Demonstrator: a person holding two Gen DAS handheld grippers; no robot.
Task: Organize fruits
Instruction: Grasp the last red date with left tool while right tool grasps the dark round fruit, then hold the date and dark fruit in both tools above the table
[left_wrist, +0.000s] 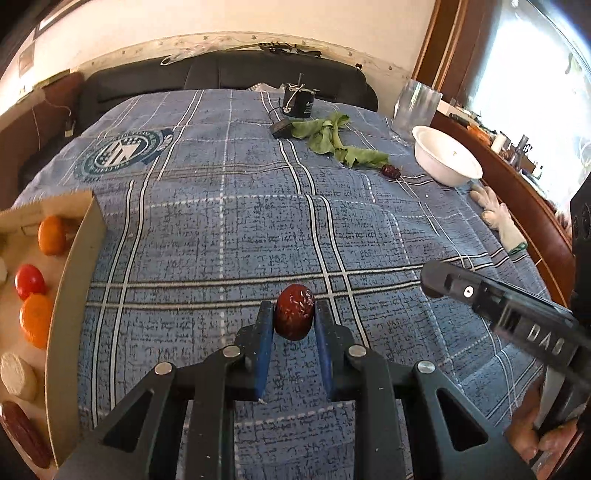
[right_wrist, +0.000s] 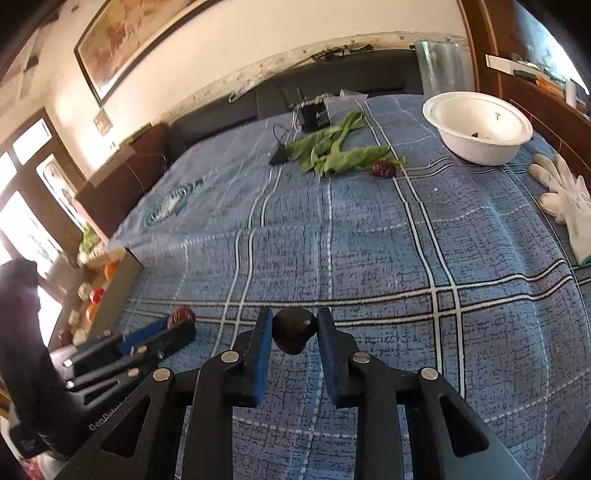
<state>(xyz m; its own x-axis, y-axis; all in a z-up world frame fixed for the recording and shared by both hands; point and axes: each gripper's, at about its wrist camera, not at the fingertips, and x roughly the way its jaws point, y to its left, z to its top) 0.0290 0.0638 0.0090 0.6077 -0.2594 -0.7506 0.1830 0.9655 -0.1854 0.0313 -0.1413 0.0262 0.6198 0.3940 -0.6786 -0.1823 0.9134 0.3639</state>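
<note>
My left gripper (left_wrist: 294, 314) is shut on a red jujube (left_wrist: 294, 315), held above the blue checked cloth; it also shows in the right wrist view (right_wrist: 181, 318). My right gripper (right_wrist: 294, 325) is shut on a dark brown jujube (right_wrist: 293, 329). A third jujube (left_wrist: 390, 170) lies on the cloth by the green leaves (left_wrist: 332, 138), near the white bowl (left_wrist: 447, 157). A cardboard box (left_wrist: 70, 280) at the left holds oranges (left_wrist: 51, 229), a red tomato (left_wrist: 29, 282) and other pieces.
A clear glass jar (left_wrist: 417, 103) stands behind the bowl. A black device (left_wrist: 298, 101) with a cable sits at the far side. White gloves (right_wrist: 565, 201) lie at the right edge. A dark sofa runs along the far side.
</note>
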